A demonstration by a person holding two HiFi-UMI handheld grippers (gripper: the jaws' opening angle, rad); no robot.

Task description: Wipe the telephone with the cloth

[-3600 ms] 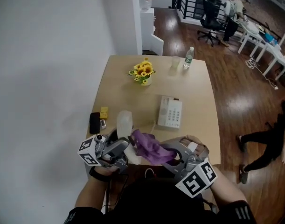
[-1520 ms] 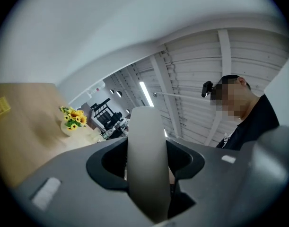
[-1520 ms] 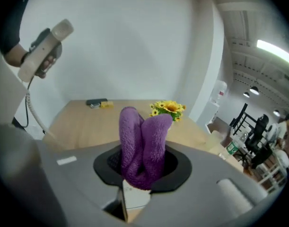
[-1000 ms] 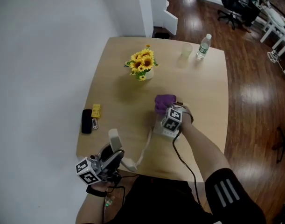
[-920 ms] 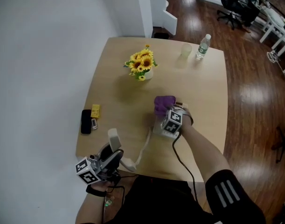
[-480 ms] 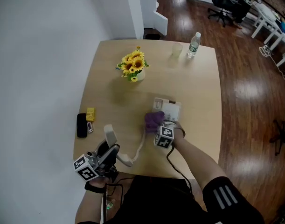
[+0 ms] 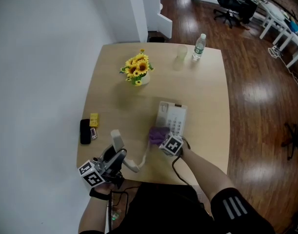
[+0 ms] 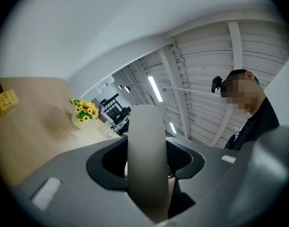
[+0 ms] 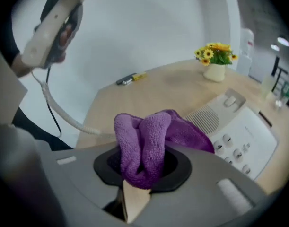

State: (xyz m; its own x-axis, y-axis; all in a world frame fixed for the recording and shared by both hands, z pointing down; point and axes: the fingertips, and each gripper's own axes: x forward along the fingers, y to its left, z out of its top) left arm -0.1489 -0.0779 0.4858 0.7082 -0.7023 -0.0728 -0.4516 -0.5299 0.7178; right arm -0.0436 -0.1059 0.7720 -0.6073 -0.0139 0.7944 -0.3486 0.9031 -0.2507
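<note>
The white telephone base (image 7: 172,118) lies on the wooden table (image 7: 207,96), its keypad and speaker grille showing in the right gripper view (image 9: 239,131). My right gripper (image 7: 162,137) is shut on a bunched purple cloth (image 7: 157,133), which rests on the base's near left end (image 9: 149,141). My left gripper (image 7: 109,163) hangs over the table's near left corner, shut on the white handset (image 7: 116,142), which stands upright between its jaws (image 8: 146,160). A coiled cord (image 7: 139,161) runs from the handset toward the base.
A vase of sunflowers (image 7: 137,72) stands at the far left of the table. A clear cup (image 7: 182,54) and a water bottle (image 7: 199,47) stand at the far edge. A black case (image 7: 85,131) and a small yellow item (image 7: 93,119) lie at the left edge.
My right gripper has dragged the purple cloth from the telephone's far end down to its near left end. The left gripper still holds the handset in about the same place.
</note>
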